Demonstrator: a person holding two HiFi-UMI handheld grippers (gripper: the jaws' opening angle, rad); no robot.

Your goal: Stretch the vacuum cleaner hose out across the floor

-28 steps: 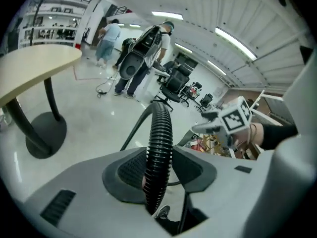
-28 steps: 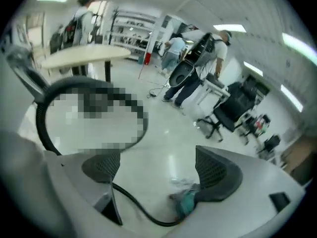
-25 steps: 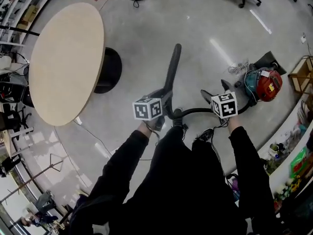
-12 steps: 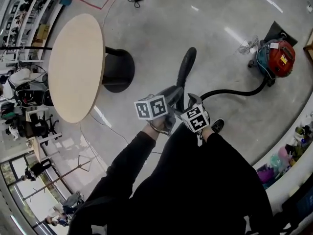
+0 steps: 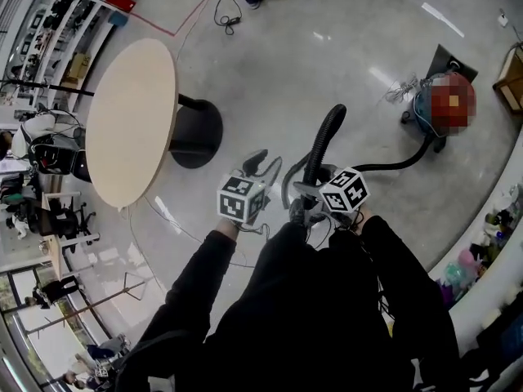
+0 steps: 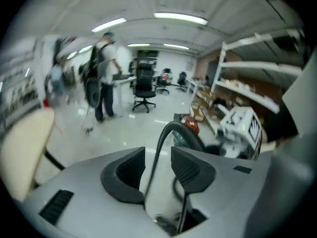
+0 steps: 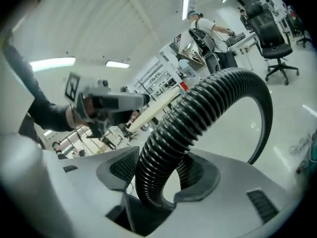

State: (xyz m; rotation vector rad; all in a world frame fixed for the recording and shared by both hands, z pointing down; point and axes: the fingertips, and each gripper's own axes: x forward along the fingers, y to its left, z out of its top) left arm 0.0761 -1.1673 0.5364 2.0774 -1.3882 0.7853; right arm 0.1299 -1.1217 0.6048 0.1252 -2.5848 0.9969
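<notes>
The right gripper (image 7: 159,173) is closing its jaws. Their cross-hatched dark pads press on either side of the vacuum cleaner hose (image 7: 198,110), a black, ribbed, glossy tube that arches up and over. The left gripper (image 6: 157,166) has its jaws parted and grips nothing. A thin dark curve shows through the gap, and I cannot tell how near it is.

Only the head view shows the whole run of the hose. It rises just far of the two grippers, then a slimmer stretch trails right across the polished grey floor (image 5: 343,47) to the teal vacuum cleaner (image 5: 421,113) at far right. To the left stands a table (image 5: 131,113) with a pale oval top on a round black base. The left gripper view shows a blurred standing person (image 6: 106,78) and a black office chair (image 6: 144,83) far off.
</notes>
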